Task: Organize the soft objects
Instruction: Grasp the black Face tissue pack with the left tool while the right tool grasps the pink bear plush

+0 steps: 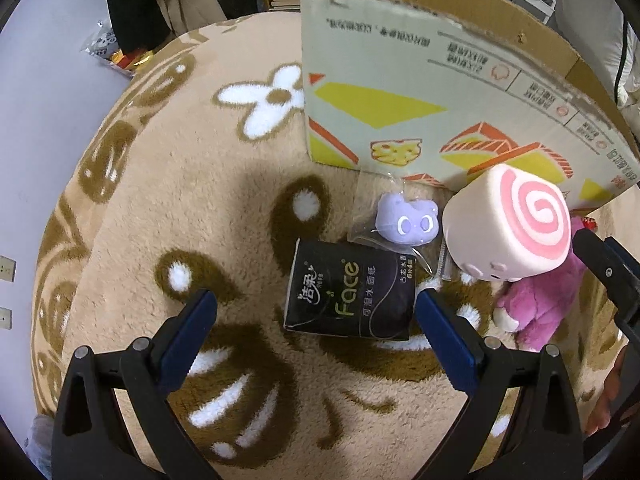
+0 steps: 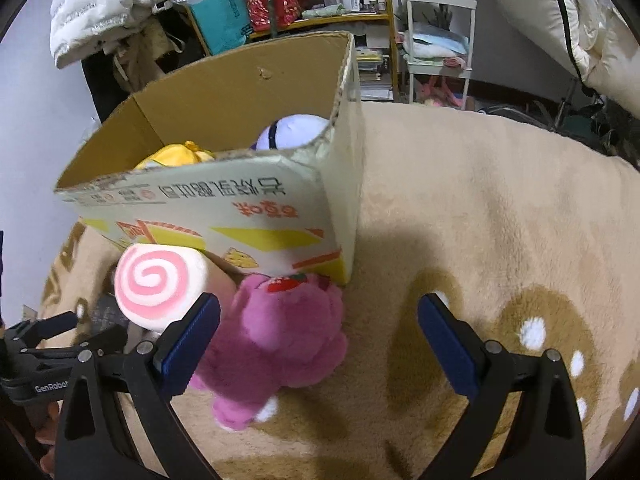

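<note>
A printed cardboard box [image 1: 420, 92] [image 2: 224, 216] stands open on the beige rug. Inside it lie a yellow plush [image 2: 180, 154] and a white-and-purple plush [image 2: 292, 132]. In front of the box lie a swirl-roll plush [image 1: 508, 226] [image 2: 160, 290], a pink bear plush [image 1: 536, 312] [image 2: 276, 344], a bagged purple cat toy [image 1: 406, 220] and a black tissue pack [image 1: 352, 300]. My left gripper [image 1: 316, 320] is open above the rug, the tissue pack between its fingertips. Open too, my right gripper [image 2: 318, 324] hovers with the pink bear by its left finger.
The patterned rug [image 1: 168, 184] [image 2: 500, 208] spreads wide to the left and right of the box. Cluttered shelves [image 2: 304, 4], a white cart [image 2: 438, 36] and hanging coats [image 2: 104, 4] stand behind. A plastic bag [image 1: 108, 50] lies on the floor off the rug's far-left edge.
</note>
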